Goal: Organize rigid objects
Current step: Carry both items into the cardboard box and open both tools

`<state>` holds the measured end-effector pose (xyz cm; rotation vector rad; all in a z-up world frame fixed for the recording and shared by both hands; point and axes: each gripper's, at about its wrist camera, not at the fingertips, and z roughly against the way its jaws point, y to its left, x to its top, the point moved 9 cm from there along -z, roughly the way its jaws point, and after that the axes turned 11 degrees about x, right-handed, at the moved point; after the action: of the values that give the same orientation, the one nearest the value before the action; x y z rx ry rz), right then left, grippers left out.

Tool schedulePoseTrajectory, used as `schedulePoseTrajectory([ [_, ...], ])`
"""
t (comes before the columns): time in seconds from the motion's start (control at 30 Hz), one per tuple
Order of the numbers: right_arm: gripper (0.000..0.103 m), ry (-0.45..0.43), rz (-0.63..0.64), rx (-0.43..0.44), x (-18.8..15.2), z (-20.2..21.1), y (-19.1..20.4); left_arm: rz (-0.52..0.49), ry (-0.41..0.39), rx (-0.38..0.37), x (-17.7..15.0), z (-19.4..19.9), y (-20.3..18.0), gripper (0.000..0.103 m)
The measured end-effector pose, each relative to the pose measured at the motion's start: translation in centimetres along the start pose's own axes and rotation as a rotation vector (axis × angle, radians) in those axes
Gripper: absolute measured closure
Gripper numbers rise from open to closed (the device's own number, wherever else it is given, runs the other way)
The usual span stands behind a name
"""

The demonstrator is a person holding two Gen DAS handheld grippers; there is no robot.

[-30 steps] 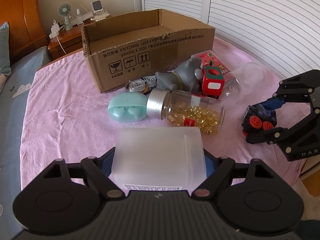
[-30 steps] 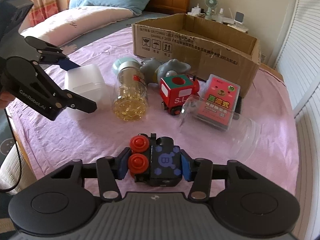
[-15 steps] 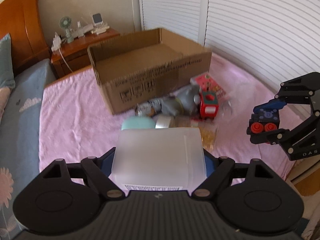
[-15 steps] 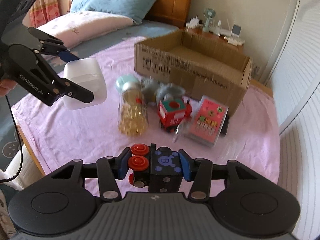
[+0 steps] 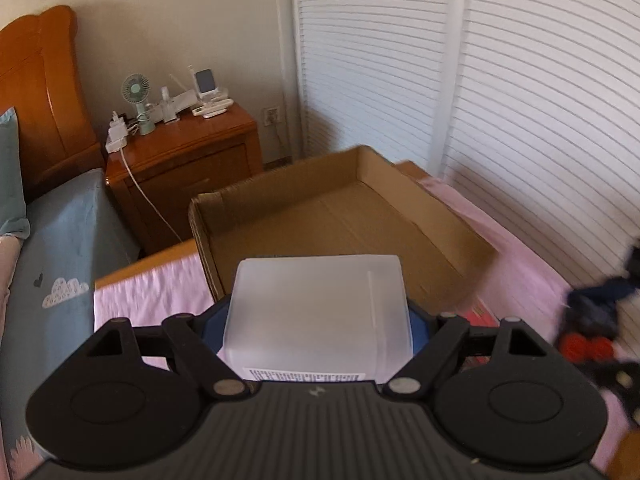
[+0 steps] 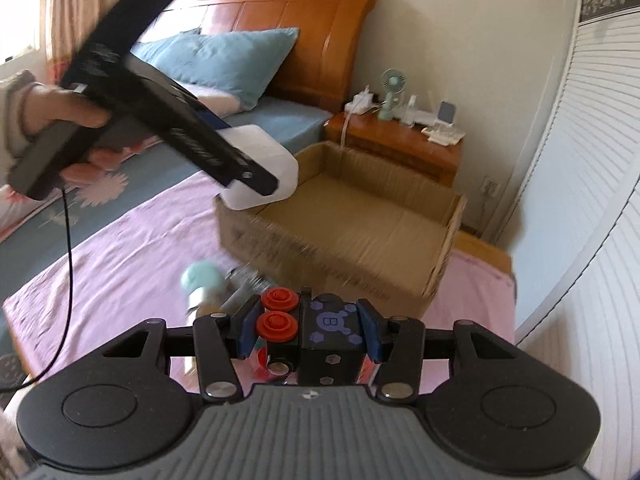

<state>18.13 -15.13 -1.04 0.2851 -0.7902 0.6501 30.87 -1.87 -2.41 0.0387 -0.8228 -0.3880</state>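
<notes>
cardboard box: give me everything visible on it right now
The cardboard box is a shallow, open-topped tray of plain brown corrugated card, with dark printing on its near outer wall, too blurred to read. The visible part of its inside looks empty, with a bare floor. It sits on the pink cloth near the wooden nightstand. The left gripper holds a frosted white plastic box above the near-left corner; no contact shows. A few small items lie against the front wall.

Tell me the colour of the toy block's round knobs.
Red, on the black toy block; clearest in the right wrist view.
</notes>
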Motion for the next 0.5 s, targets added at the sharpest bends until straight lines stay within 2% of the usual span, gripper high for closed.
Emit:
schedulePoseTrajectory([
  [0.17,0.048,-0.01,-0.036,-0.021,1.5,-1.0,-2.5,0.039,0.032,0.06,2.8,-5.7,1.4,0.02],
  [0.3,0.048,-0.007,-0.064,-0.035,2.0,-1.9,-3.8,0.075,0.018,0.116,4.0,-8.9,2.5,0.016],
  [0.4,0.048,-0.003,-0.075,-0.042,2.0,-2.2,-4.3,0.1,0.012,0.115,3.8,-9.1,2.9,0.016],
  [0.5,0.048,0.004,-0.08,-0.047,2.0,-2.3,-4.3,0.104,-0.004,0.098,2.7,-7.3,2.8,0.013],
])
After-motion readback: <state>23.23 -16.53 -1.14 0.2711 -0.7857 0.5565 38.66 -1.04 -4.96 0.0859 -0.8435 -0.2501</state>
